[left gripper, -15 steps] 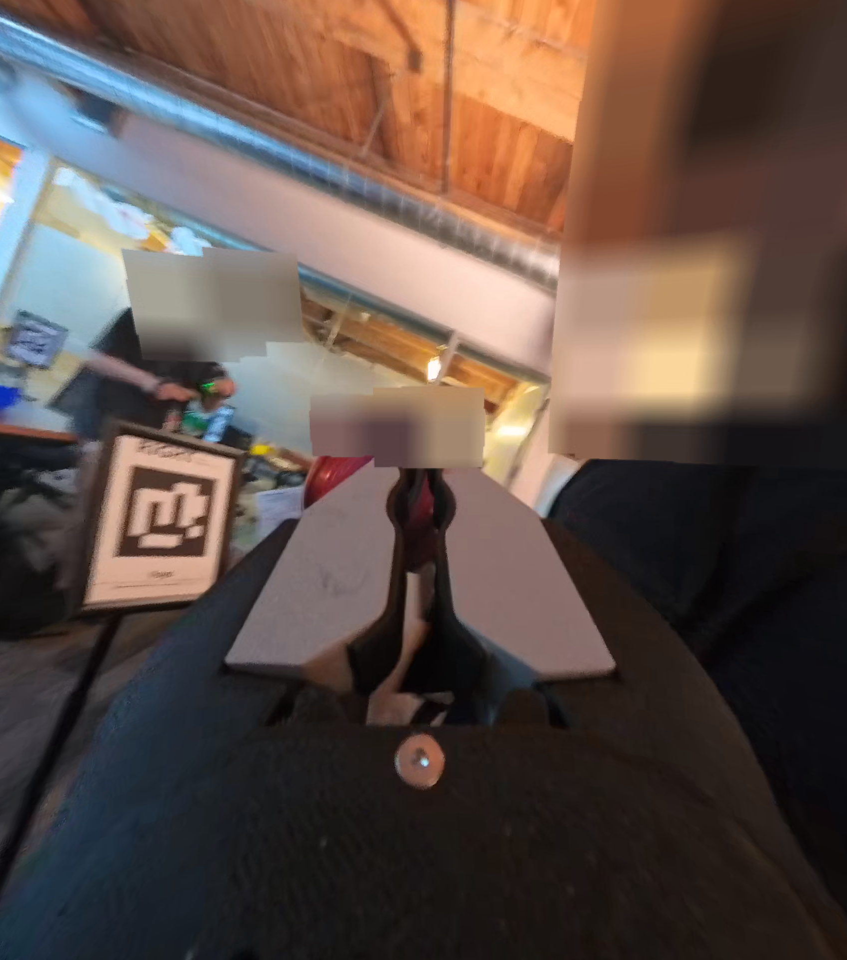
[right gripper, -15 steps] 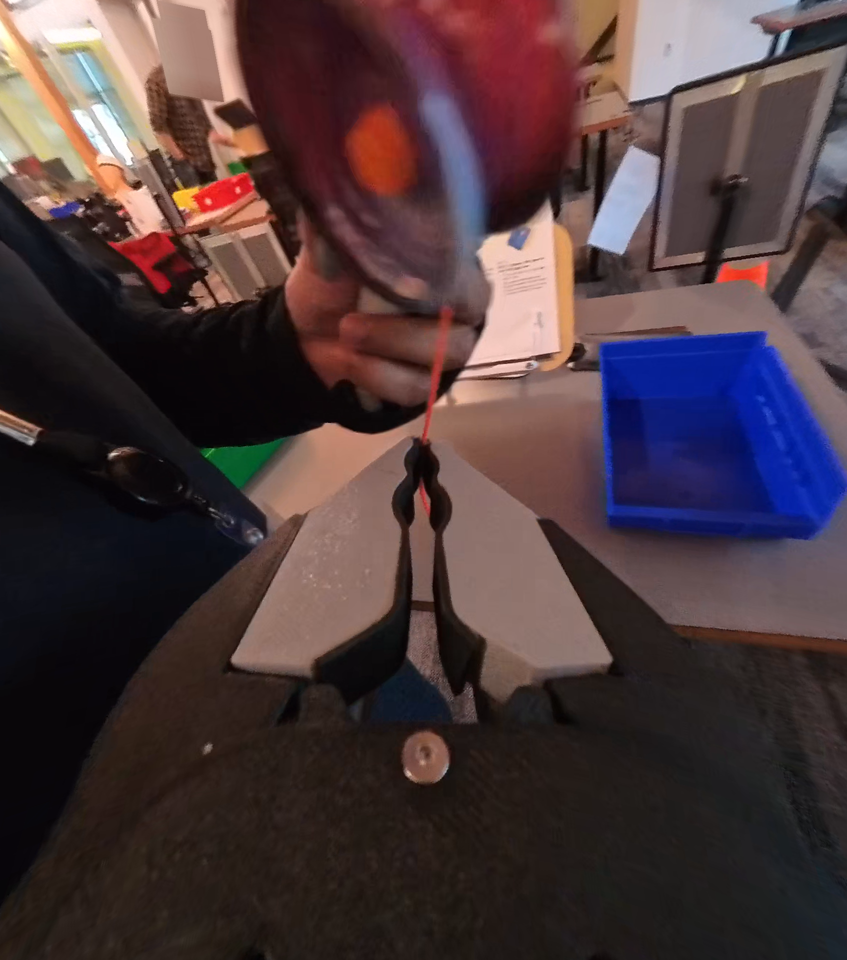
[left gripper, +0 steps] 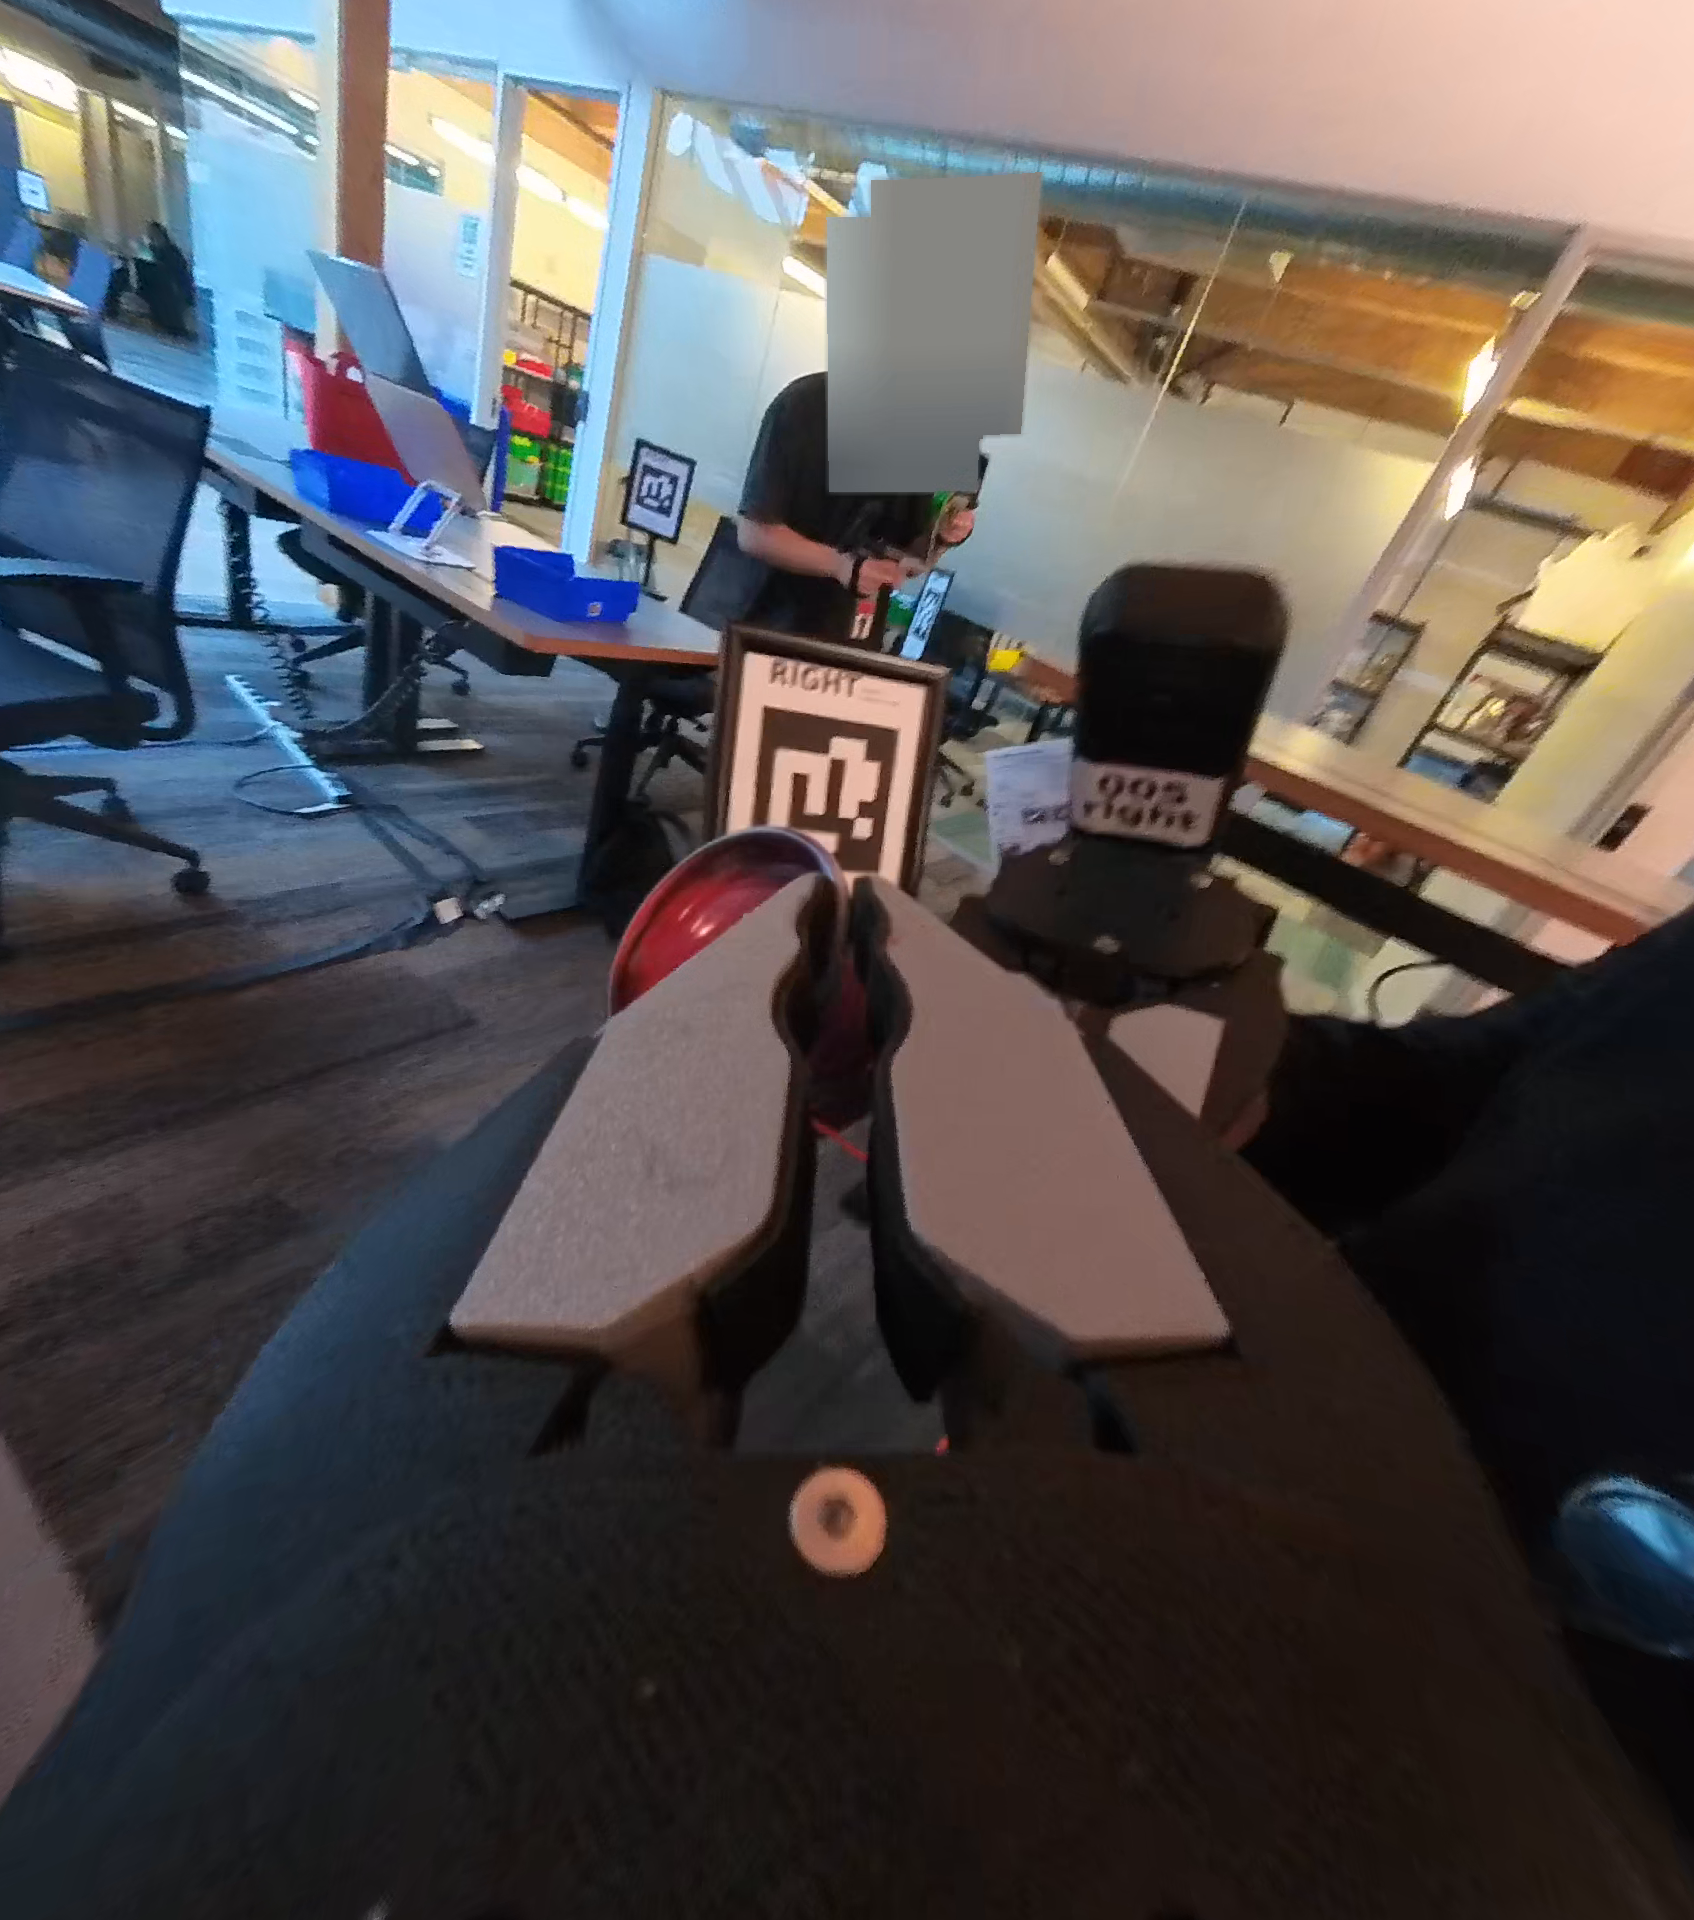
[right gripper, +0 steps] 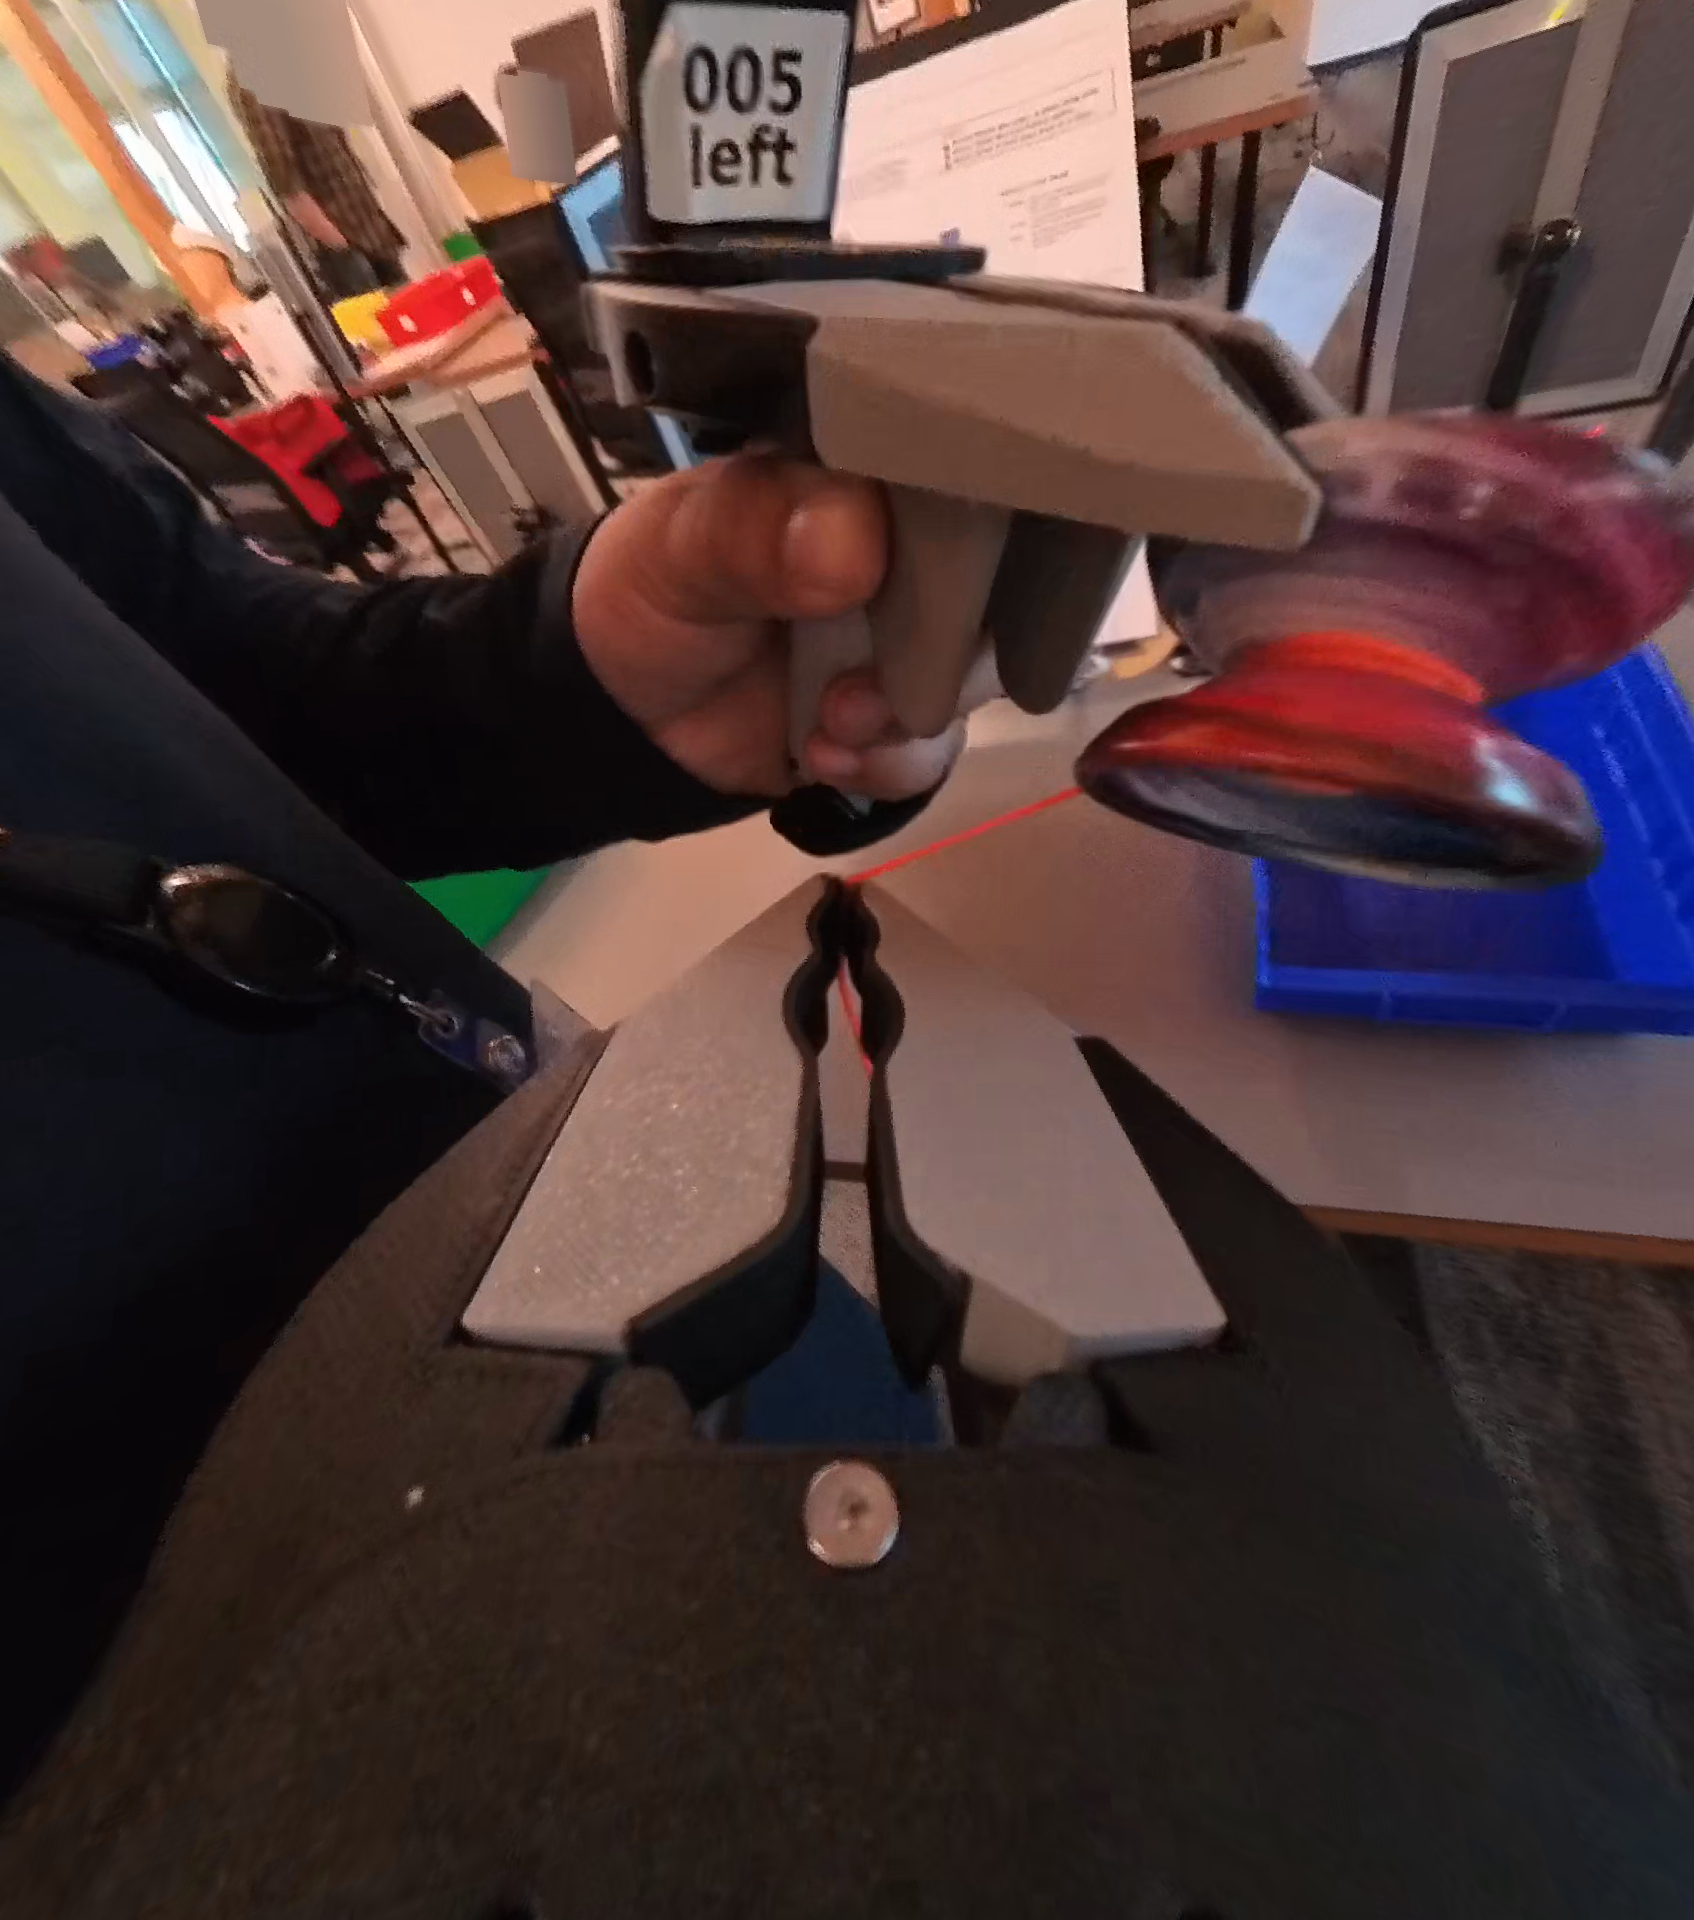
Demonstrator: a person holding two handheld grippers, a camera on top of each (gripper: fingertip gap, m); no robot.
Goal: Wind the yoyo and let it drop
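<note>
A dark red yoyo [right gripper: 1394,665] with red string wound on its axle lies flat in the air, its upper half clamped in my left gripper [right gripper: 1310,488]. In the left wrist view the yoyo [left gripper: 718,914] sits between the fingertips of my left gripper [left gripper: 848,904], which is shut on its rim. My right gripper [right gripper: 841,904] is shut on the red string [right gripper: 968,836]. The string runs taut from its tips up and right to the yoyo. The right gripper also shows in the left wrist view [left gripper: 1123,914], beyond and to the right.
A blue bin [right gripper: 1601,935] stands on the grey table [right gripper: 1445,1122] under the yoyo. A framed marker sign [left gripper: 827,774] stands behind the yoyo. Office chairs [left gripper: 43,623], desks and a person [left gripper: 853,530] are farther off. My own dark sleeve [right gripper: 303,675] fills the left. One gripper's finger ends stand about 10 centimeters off the other's.
My left gripper has swung down from pointing at the ceiling to level. The yoyo has turned from face-on to lying flat and moved right. The string now runs sideways instead of straight up.
</note>
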